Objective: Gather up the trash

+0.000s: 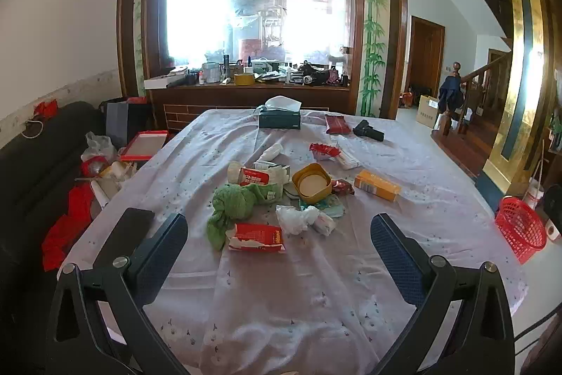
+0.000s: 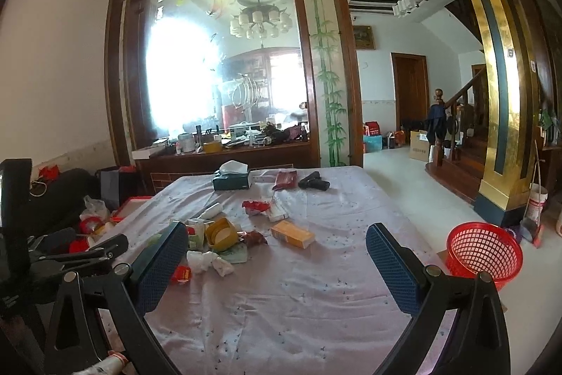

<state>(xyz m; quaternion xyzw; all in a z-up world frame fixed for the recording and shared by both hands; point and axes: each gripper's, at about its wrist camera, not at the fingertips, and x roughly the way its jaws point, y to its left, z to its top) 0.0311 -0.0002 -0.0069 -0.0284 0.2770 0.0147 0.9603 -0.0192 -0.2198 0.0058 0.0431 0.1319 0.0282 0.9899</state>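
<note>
We hold both tools above the near end of the table (image 1: 351,304), which is covered with a pale lilac cloth. The left hand-held gripper (image 1: 279,234) stands with its jaws spread wide and nothing between them, tilted down toward the heap of trash at the table's middle. Nearest to it lies a torn red-and-white packet (image 1: 255,237), just beside a green cloth (image 1: 233,204) and some crumpled white tissue (image 1: 298,218). Behind these sit a yellow lid (image 1: 312,183), an orange box (image 1: 376,186) to its right, and a red wrapper (image 1: 324,150) farther back. At the far end stand a dark tissue box (image 1: 280,120) and a black tool (image 1: 368,130). The right hand-held gripper (image 2: 276,243) is likewise wide and empty, aimed over the bare cloth. A red mesh basket (image 2: 484,250) sits off the table's right edge, well apart from the trash.
</note>
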